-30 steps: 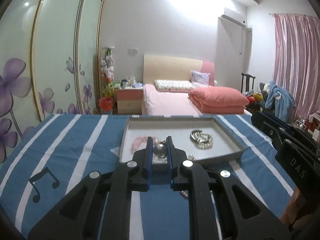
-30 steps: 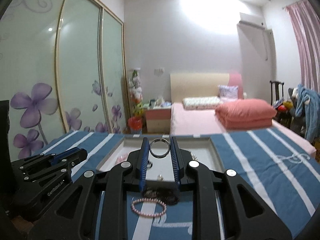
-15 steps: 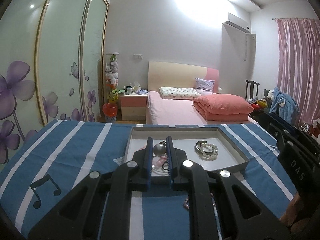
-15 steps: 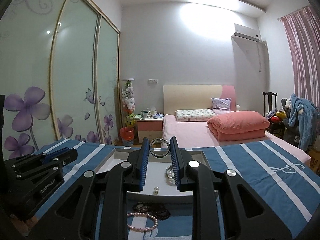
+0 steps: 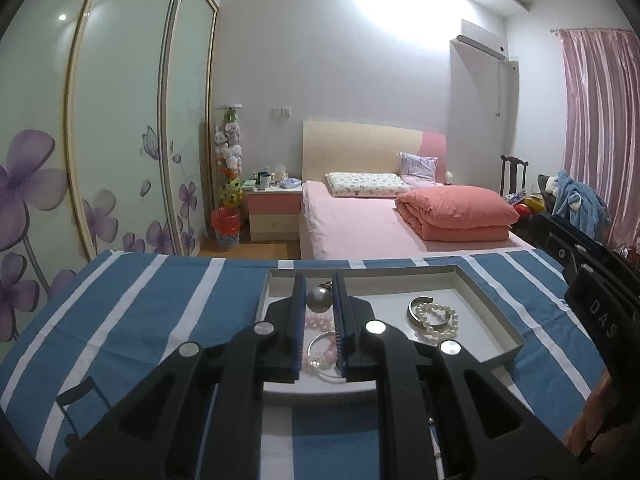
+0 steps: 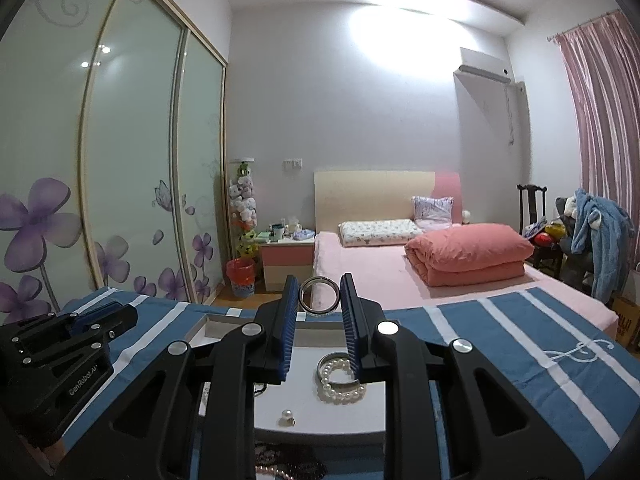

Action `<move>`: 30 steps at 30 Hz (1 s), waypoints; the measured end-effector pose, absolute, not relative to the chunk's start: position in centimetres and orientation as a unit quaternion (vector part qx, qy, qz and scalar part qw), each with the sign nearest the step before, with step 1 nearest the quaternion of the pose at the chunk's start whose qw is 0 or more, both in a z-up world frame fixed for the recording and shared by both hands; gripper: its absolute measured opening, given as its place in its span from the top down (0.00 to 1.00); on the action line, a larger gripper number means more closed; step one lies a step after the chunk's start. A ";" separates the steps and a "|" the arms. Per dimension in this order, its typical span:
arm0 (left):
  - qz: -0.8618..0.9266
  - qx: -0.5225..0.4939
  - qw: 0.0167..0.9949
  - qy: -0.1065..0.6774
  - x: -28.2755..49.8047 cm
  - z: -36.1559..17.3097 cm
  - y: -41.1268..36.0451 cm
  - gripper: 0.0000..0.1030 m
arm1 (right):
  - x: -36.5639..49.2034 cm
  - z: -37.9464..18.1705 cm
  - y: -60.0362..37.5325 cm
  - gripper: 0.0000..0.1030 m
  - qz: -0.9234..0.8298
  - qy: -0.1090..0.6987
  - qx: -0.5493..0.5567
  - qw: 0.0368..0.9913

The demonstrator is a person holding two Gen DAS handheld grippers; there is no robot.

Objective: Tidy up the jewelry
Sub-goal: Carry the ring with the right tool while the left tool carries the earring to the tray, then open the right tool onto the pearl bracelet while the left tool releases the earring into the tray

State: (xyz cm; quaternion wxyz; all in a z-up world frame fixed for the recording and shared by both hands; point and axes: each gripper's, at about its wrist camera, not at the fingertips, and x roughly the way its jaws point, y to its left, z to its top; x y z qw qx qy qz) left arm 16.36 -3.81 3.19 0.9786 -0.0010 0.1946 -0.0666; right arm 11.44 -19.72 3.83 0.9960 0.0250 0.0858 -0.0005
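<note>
The tabletop [image 5: 140, 312], covered in a blue cloth with white stripes, fills the lower half of both views. On it, in the lower centre of the left wrist frame, sits a shallow white tray [image 5: 494, 308] with a raised rim; in the right wrist frame the same tray [image 6: 200, 326] lies behind the gripper fingers at lower centre.

The left gripper [image 5: 319, 300] is nearly closed, pinching a silver ball pendant [image 5: 319, 299] between its blue pads above the left part of the tray. The right gripper [image 6: 320, 296] is closed around a silver ring bangle [image 6: 320, 295], held upright between its pads, above the tray's far edge.

Inside the tray, at right centre of the left wrist frame, a white pearl bracelet [image 5: 436, 318] lies against a silver cuff [image 5: 414, 305]. Pink beads [image 5: 320, 322] and a thin ring-shaped piece [image 5: 320, 350] lie between the left gripper's fingers. A single pearl [image 6: 287, 415] rests near the tray's front edge, and dark beads [image 6: 280, 458] lie on the cloth at the bottom.
</note>
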 end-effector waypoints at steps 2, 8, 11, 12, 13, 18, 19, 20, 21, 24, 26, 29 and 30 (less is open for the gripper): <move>-0.069 -0.003 0.977 0.204 17.5 2.8 -4.0 0.87 | 12.6 3.5 -19.7 0.78 0.002 0.097 0.028 0.995; -0.075 0.000 0.970 0.231 21.1 1.1 -4.6 0.87 | 16.2 1.7 -20.0 0.78 0.009 0.148 0.031 0.989; -0.079 0.004 0.965 0.250 22.7 0.0 -5.0 0.87 | 18.1 0.6 -20.1 0.78 0.013 0.179 0.039 0.983; -0.080 0.005 0.963 0.256 23.1 -0.4 -5.0 0.87 | 18.7 0.2 -20.2 0.78 0.014 0.191 0.043 0.981; -0.081 0.004 0.962 0.261 23.6 -0.7 -5.0 0.87 | 19.1 -0.1 -20.2 0.78 0.015 0.200 0.045 0.979; -0.084 0.005 0.956 0.281 25.3 -1.9 -5.3 0.87 | 20.3 -1.2 -20.4 0.78 0.015 0.229 0.053 0.972; -0.085 0.004 0.955 0.285 25.5 -2.2 -5.4 0.87 | 20.5 -1.3 -20.5 0.78 0.015 0.232 0.054 0.971; -0.086 0.005 0.953 0.289 25.7 -2.5 -5.5 0.87 | 20.7 -1.3 -20.6 0.78 0.015 0.234 0.055 0.971; -0.087 0.006 0.953 0.292 25.9 -2.7 -5.5 0.87 | 20.7 -1.4 -20.7 0.78 0.015 0.237 0.055 0.970; -0.087 0.008 0.950 0.299 26.4 -3.4 -5.8 0.87 | 21.2 -1.6 -20.6 0.78 0.015 0.242 0.057 0.968; -0.087 0.008 0.949 0.303 26.8 -3.7 -5.8 0.86 | 21.4 -1.7 -20.5 0.78 0.016 0.246 0.059 0.967; -0.084 0.004 0.947 0.309 27.1 -4.0 -5.7 0.83 | 21.8 -2.0 -20.6 0.76 0.018 0.257 0.066 0.964; -0.084 0.003 0.947 0.310 27.2 -4.1 -5.7 0.82 | 21.8 -2.1 -20.8 0.70 0.018 0.261 0.072 0.963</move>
